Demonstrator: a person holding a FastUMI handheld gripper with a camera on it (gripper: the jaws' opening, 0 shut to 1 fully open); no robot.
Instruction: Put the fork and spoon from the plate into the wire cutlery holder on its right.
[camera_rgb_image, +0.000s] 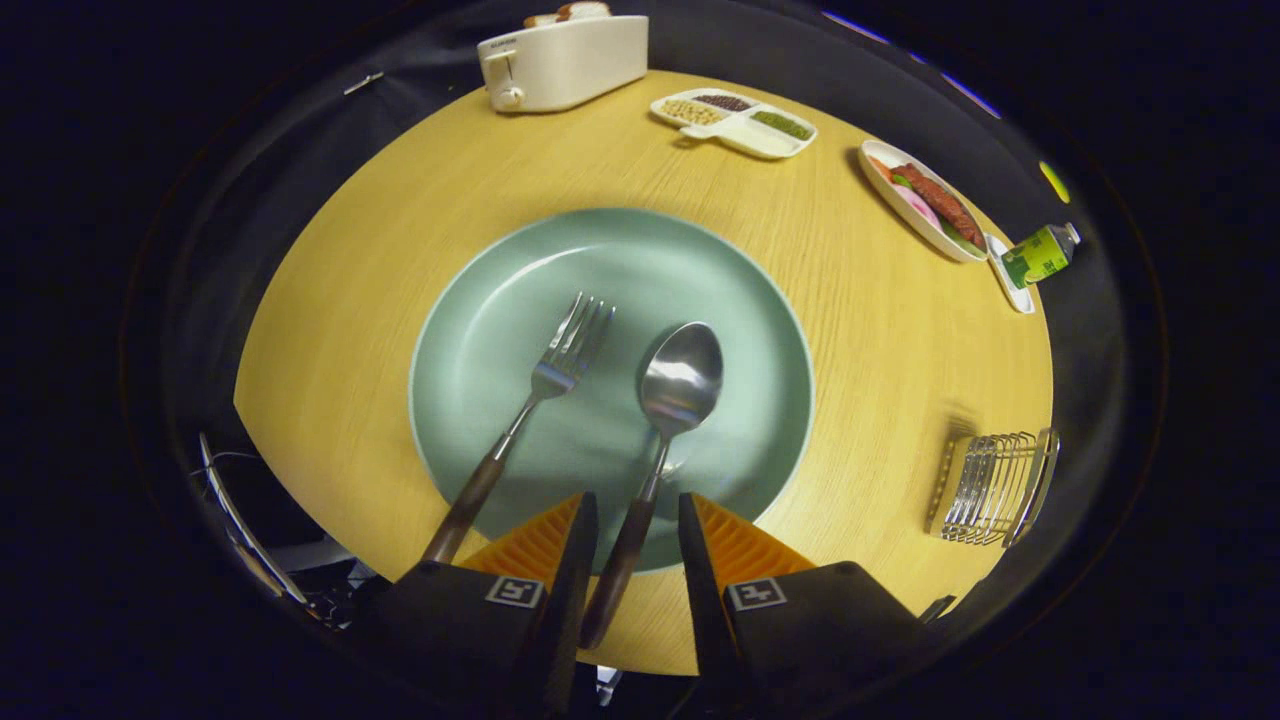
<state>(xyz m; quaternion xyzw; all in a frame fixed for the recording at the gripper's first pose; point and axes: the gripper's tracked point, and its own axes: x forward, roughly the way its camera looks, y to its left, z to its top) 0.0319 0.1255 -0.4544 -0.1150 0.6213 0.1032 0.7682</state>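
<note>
A pale green plate (720, 300) lies in the middle of the wooden table. On it rest a fork (545, 380) with a dark wooden handle, to the left, and a spoon (675, 395) with a like handle, to the right. Both handles stick out over the plate's near rim. My gripper (637, 515) is open and hovers over that rim, with the spoon's handle lying in the gap between the two fingers, touched by neither. The fork's handle runs just left of the left finger. The wire cutlery holder (990, 475) stands on the table to the plate's right.
A white toaster (565, 60) with bread in it stands at the far edge. Beyond the plate sit a divided white dish (735, 122) of grains, an oblong dish (925, 200) of food and a green bottle (1040, 255). Bare tabletop (330, 330) surrounds the plate.
</note>
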